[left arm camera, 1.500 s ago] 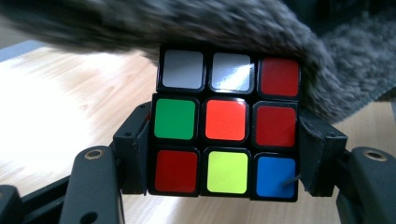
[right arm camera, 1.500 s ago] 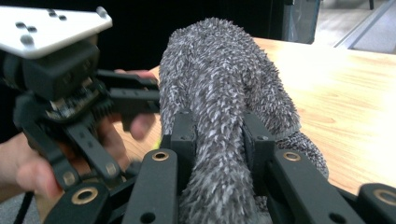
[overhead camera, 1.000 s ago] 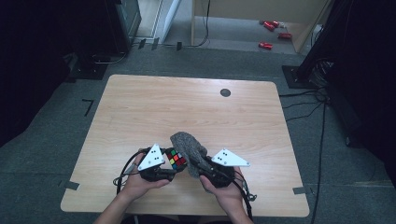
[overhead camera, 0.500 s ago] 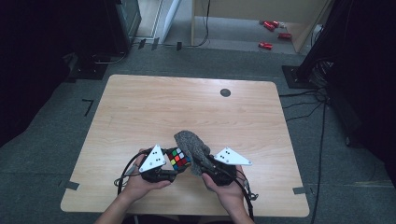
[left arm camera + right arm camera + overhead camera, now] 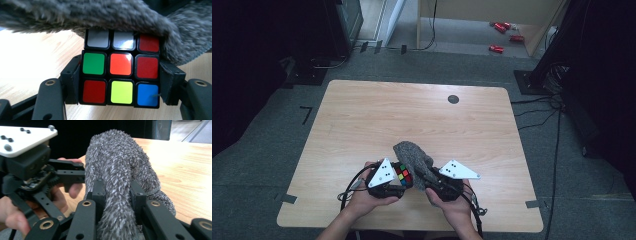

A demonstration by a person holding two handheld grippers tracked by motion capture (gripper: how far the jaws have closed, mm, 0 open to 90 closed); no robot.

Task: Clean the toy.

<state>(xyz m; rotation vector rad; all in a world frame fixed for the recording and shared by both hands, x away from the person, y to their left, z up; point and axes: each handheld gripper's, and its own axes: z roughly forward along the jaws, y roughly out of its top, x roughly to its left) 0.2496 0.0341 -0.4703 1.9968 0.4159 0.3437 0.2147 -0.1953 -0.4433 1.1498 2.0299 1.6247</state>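
A scrambled colour cube sits clamped between the two black jaws of my left gripper, low over the wooden table near its front edge; in the high view the cube peeks out beside the grey plate. A fuzzy grey cloth is pinched between the jaws of my right gripper and drapes over the cube's top, as seen in the left gripper view. From above, the cloth rises between the two hands, with the right gripper just right of the left gripper.
The wooden table stretches away beyond the hands, with a small dark round hole near its far edge. Cables trail from both grippers at the front edge. Red objects lie on the floor far behind.
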